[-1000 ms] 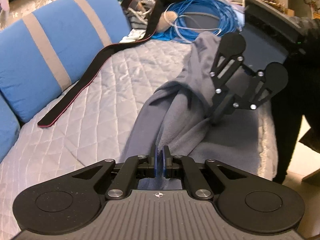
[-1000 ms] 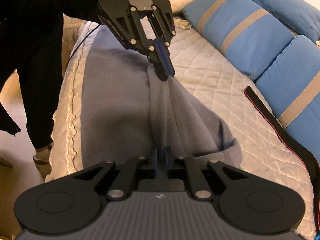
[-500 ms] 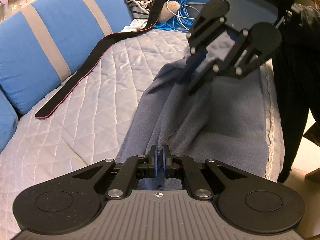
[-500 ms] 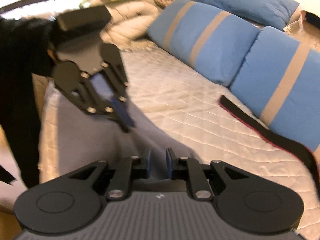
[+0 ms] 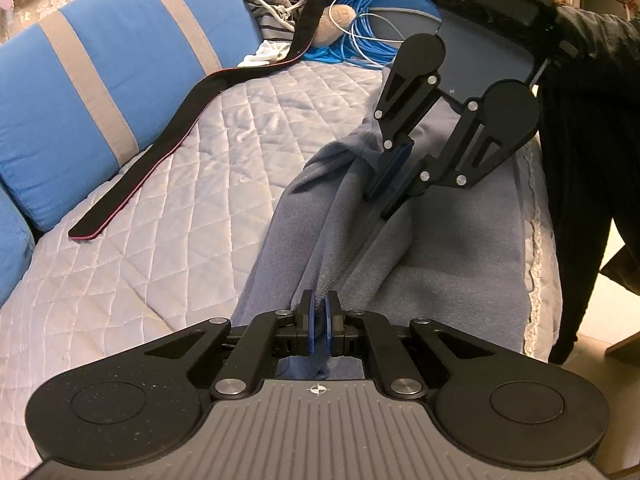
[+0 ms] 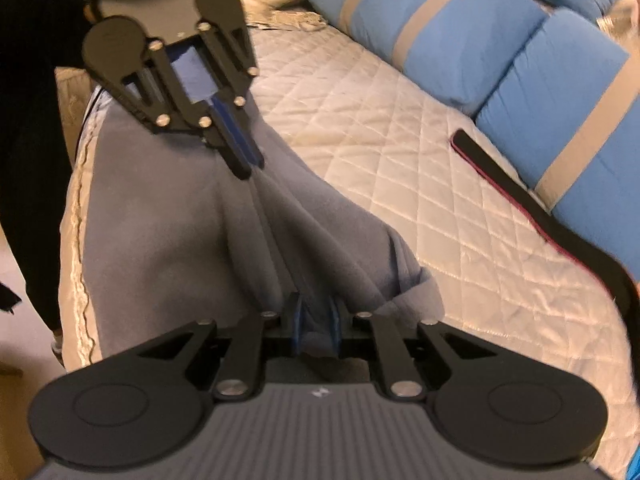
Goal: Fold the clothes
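A grey-blue fleece garment (image 5: 460, 248) (image 6: 160, 220) lies along the near side of a quilted bed (image 5: 180, 220). My left gripper (image 5: 319, 308) is shut on its edge, which rises in a ridge toward the other hand. In the right wrist view the left gripper (image 6: 248, 168) pinches the far end of that ridge. My right gripper (image 6: 316, 312) has a thick fold filling the gap between its pads, and its jaws are closing on it. The cloth folds converge into it. From the left wrist view the right gripper (image 5: 380, 204) sits on the ridge's far end.
Blue cushions with grey stripes (image 5: 100, 80) (image 6: 460, 32) line the bed's far side. A black strap with a red edge (image 5: 160, 152) (image 6: 540, 220) lies before them. A coil of blue cable (image 5: 360, 36) sits at the bed's end. A person in black (image 5: 580, 160) stands beside the bed.
The right gripper let go of the fold, swung up and away with its jaws apart, then came back down onto the ridge. The left gripper kept its hold and stayed put.
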